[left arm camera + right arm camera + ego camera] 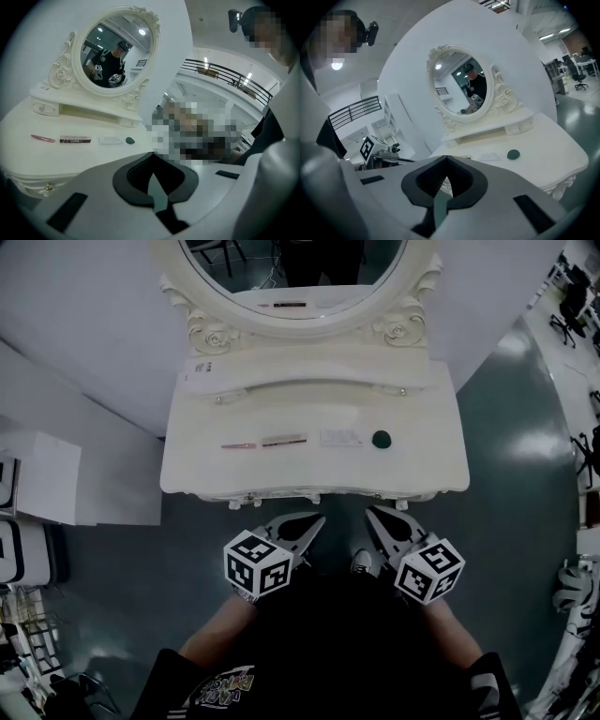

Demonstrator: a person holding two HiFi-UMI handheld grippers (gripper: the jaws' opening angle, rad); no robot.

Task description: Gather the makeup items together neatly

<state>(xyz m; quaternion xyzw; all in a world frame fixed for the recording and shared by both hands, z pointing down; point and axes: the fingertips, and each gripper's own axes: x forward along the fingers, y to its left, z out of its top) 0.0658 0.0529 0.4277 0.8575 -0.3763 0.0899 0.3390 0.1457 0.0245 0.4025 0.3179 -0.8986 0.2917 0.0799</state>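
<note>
The four makeup items lie in one row across the middle of the white dressing table (pixel 187 474), each apart from the next. From the left there is a thin pink stick (pixel 238 445), a brownish tube (pixel 284 441), a flat white packet (pixel 341 438) and a small dark green round piece (pixel 381 439). Behind the row there is a low shelf, and above it an oval mirror (pixel 300 268) in a carved white frame.

Both grippers are in front of the table's near edge, over the dark floor (pixel 506 409), and neither touches the table. The left gripper (pixel 314 521) has its jaws closed together, with nothing between them. The right gripper (pixel 373 515) is just beside it, also closed and empty.
</note>
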